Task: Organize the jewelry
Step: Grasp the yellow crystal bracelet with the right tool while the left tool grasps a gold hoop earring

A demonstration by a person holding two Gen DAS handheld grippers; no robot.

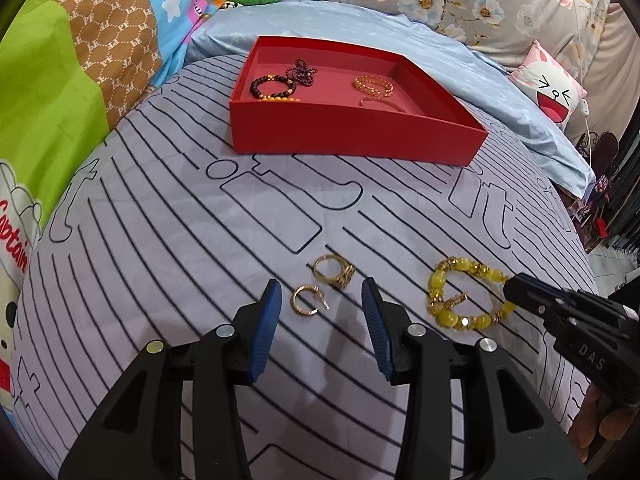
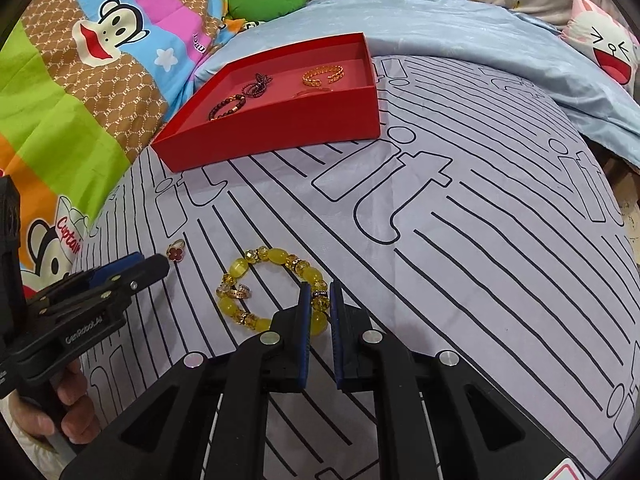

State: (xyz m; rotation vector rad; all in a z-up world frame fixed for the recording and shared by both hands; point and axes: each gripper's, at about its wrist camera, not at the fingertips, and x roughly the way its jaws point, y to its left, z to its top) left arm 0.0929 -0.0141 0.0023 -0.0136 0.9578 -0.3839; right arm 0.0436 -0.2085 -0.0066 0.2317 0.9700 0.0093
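Observation:
A red box (image 1: pixel 352 136) (image 2: pixel 280 132) sits on the striped sheet and holds dark bead bracelets (image 1: pixel 272 86) and gold bangles (image 1: pixel 372 84). Two gold rings (image 1: pixel 306 300) (image 1: pixel 334 270) lie on the sheet just ahead of my open left gripper (image 1: pixel 322 292), between its fingertips. A yellow bead bracelet (image 1: pixel 464 292) (image 2: pixel 272 288) lies to the right, with a small ring (image 2: pixel 240 292) inside it. My right gripper (image 2: pixel 320 292) (image 1: pixel 516 286) has closed its pads on the near side of the bracelet, which still rests on the sheet. A ring with a red clover (image 2: pixel 176 252) lies by the left gripper's tip (image 2: pixel 156 266).
A colourful cartoon quilt (image 1: pixel 60 100) is heaped along the left. A blue blanket (image 1: pixel 460 68) and a bunny pillow (image 1: pixel 556 88) lie behind the box. The bed edge drops off at the far right (image 1: pixel 600 240).

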